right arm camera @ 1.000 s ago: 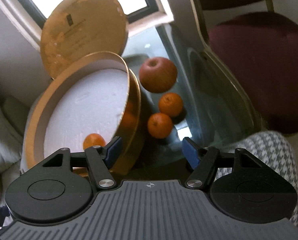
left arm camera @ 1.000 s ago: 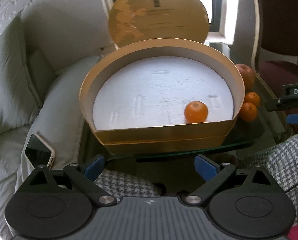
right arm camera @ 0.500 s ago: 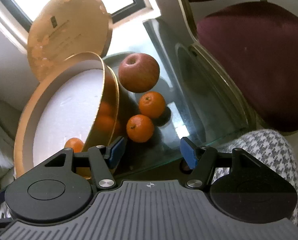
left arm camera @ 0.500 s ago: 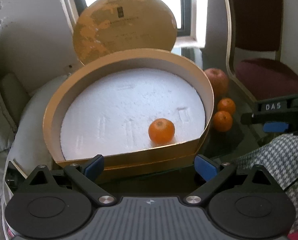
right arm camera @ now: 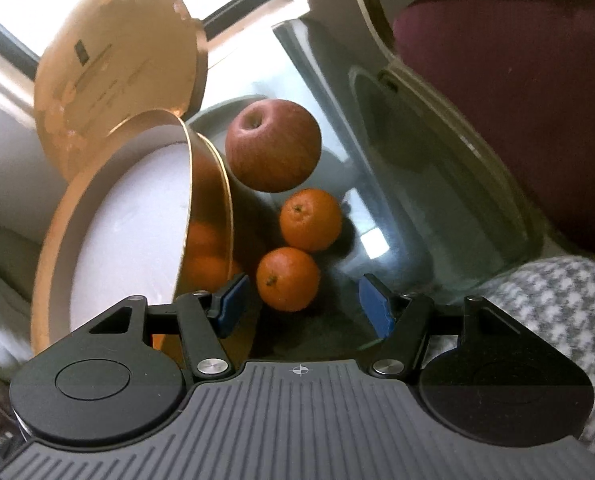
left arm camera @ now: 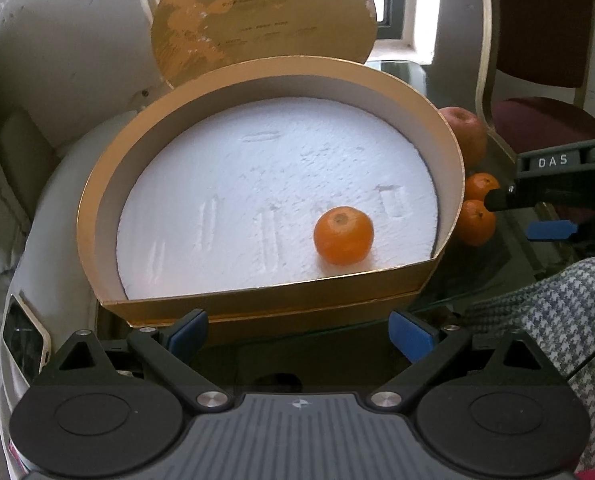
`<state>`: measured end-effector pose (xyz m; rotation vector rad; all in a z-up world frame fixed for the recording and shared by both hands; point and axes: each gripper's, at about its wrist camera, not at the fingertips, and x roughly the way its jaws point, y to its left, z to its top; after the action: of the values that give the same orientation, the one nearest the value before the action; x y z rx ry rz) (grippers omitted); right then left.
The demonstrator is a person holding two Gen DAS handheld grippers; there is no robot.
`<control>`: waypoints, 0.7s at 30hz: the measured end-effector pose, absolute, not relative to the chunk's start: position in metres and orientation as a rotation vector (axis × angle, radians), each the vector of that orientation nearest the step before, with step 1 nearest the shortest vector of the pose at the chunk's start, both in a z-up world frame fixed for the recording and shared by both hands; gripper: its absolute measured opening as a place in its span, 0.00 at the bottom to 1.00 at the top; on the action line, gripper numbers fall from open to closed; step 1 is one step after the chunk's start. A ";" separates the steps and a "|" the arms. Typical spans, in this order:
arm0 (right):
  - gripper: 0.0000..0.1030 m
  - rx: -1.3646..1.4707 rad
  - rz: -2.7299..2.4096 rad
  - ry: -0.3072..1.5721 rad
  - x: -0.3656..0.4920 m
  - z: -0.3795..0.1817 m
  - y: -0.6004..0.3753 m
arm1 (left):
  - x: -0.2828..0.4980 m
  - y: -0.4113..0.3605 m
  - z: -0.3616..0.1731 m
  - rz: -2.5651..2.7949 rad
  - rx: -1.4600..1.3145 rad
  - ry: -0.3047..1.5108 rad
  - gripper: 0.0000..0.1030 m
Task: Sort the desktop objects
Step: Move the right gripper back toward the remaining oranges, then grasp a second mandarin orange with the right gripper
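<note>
Black casing on the right tool (left arm camera: 553,229) reads "DAS"; both it and the left tool (left arm camera: 299,332) gape, holding nothing.

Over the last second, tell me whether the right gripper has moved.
Yes. In the right wrist view, the right gripper has closed in on the nearest tangerine beside the gold box; it now sits just beyond the open fingertips.

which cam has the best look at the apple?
Right wrist: the apple shows whole, stem dimple up, on the glass table beyond two oranges. In the left wrist view only a sliver shows, the rest hidden behind the gold box.
</note>
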<state>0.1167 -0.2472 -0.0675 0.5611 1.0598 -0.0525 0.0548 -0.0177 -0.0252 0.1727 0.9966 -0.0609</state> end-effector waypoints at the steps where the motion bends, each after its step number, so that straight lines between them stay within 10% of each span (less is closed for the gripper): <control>1: 0.62 0.573 -0.052 1.064 0.119 -0.069 -0.247 | 0.055 -0.017 -0.026 -0.060 0.169 0.999 0.95; 21: 0.54 0.585 -0.136 1.137 0.148 -0.089 -0.229 | 0.059 -0.003 -0.033 -0.038 0.123 1.027 0.95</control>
<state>0.1481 -0.2288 -0.0894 0.5851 1.1372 -0.1359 0.0587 -0.0026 -0.0328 0.1231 1.0272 -0.0384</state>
